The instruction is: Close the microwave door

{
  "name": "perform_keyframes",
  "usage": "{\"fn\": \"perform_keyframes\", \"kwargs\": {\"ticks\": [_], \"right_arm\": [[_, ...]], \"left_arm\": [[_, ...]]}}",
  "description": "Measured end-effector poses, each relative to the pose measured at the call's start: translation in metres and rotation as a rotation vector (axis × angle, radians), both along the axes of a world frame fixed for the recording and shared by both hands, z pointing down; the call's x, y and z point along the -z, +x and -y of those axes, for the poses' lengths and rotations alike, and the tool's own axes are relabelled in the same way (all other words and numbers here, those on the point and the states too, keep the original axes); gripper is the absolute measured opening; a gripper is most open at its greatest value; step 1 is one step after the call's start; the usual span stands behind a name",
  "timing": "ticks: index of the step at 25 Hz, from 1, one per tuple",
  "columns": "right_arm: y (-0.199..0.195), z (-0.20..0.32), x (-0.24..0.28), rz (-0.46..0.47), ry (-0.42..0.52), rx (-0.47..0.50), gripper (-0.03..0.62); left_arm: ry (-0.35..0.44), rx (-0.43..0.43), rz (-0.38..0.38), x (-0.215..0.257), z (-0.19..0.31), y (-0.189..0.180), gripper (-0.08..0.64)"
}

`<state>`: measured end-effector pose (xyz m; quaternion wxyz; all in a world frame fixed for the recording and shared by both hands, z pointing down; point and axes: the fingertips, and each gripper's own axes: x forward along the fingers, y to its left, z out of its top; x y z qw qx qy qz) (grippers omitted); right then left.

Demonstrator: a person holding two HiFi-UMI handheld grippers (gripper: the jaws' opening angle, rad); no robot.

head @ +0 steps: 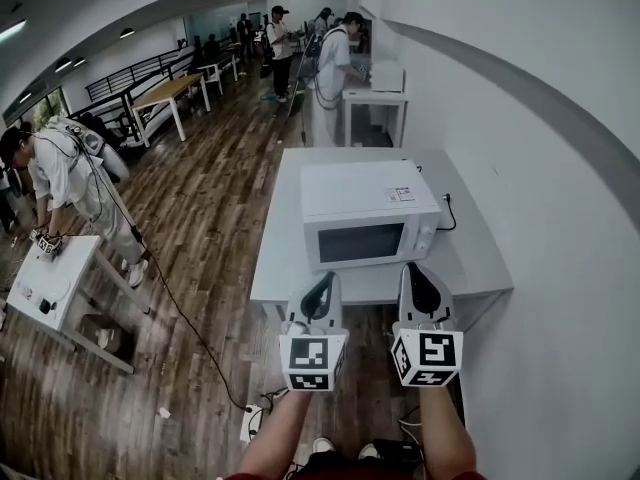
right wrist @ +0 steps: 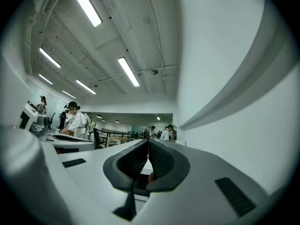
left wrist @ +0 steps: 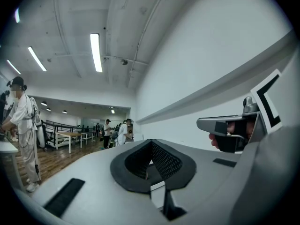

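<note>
- microwave [head: 365, 223]: white box, flat matte top with a small label near its back right corner. Sits on a white table [head: 290, 258], at 12 o'clock from both grippers.
- door [head: 360, 243]: dark rectangular window in a white frame, lying flush with the front, so it reads as closed. Control panel [head: 425, 236] is the strip at its 3 o'clock.
- left gripper [head: 322, 286]: grey smooth shell, black cross-hatched pads. In the left gripper view [left wrist: 151, 146] the 2 jaws meet at the tips with only a hollow behind them, and nothing is between them. It touches nothing.
- right gripper [head: 418, 276]: same build. In the right gripper view [right wrist: 148, 146] the jaws are pressed together at the tips and empty.
- both grippers hang off the table's near edge, side by side and apart, short of the door. The tips point up and away, toward ceiling and wall.
- marker cubes [head: 313, 360] [head: 427, 356]: black-and-white squares, at the 6 o'clock end of each gripper.
- white wall [head: 520, 148] is close at 3 o'clock, so it is tight on that side.
- wood plank floor [head: 200, 228] lies open at 9 o'clock, with other people and tables well apart.
- black cable [head: 447, 213] lies on the table at the microwave's 3 o'clock.
</note>
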<state>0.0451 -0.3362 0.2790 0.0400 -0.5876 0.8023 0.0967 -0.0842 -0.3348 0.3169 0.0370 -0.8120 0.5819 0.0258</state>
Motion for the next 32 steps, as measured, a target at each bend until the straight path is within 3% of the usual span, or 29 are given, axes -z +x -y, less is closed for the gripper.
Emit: {"fn": "perform_keyframes", "kwargs": {"ticks": [10, 32], "right_arm": [[0.016, 0.000, 0.014, 0.032, 0.018, 0.049, 0.028], [0.027, 0.009, 0.021, -0.016, 0.032, 0.062, 0.028]], "left_arm": [[0.016, 0.042, 0.023, 0.015, -0.010, 0.020, 0.026], [0.023, 0.072, 0.003, 0.026, 0.000, 0.027, 0.026]]}}
